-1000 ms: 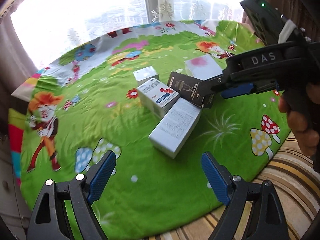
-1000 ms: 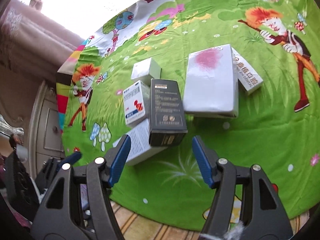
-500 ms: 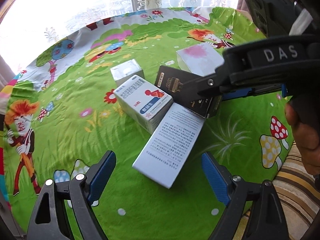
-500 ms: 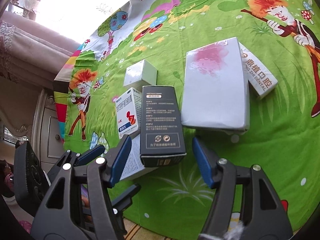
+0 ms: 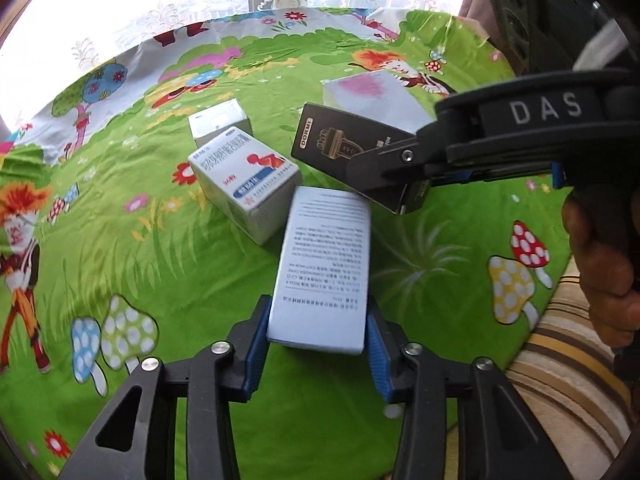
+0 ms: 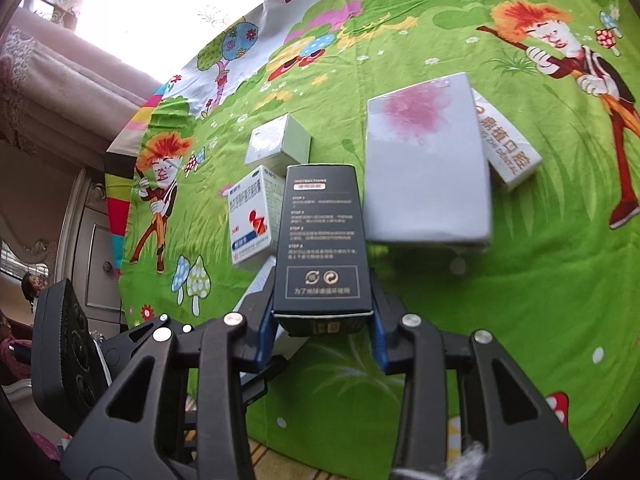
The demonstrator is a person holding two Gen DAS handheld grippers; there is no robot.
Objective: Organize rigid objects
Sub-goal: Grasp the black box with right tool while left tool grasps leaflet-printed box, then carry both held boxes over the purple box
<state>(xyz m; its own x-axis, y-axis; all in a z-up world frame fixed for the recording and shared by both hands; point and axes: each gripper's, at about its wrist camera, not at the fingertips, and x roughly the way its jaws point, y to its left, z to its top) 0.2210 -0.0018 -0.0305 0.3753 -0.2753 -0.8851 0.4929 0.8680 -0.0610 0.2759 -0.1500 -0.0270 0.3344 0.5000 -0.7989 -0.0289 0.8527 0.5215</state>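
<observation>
My left gripper is shut on the near end of a long white box with printed text. My right gripper is shut on the near end of a black box; it also shows in the left wrist view, held off the mat above the white box's far end. A white medicine box with a red figure stands left of both; it also shows in the right wrist view.
A small white cube box, a large white box with a pink blotch and a white box with orange lettering lie on the green cartoon mat. A striped cushion borders the mat's near right edge.
Both grippers moved forward and closed: the left onto the long white box, the right onto the black box. Both had been open around them.
</observation>
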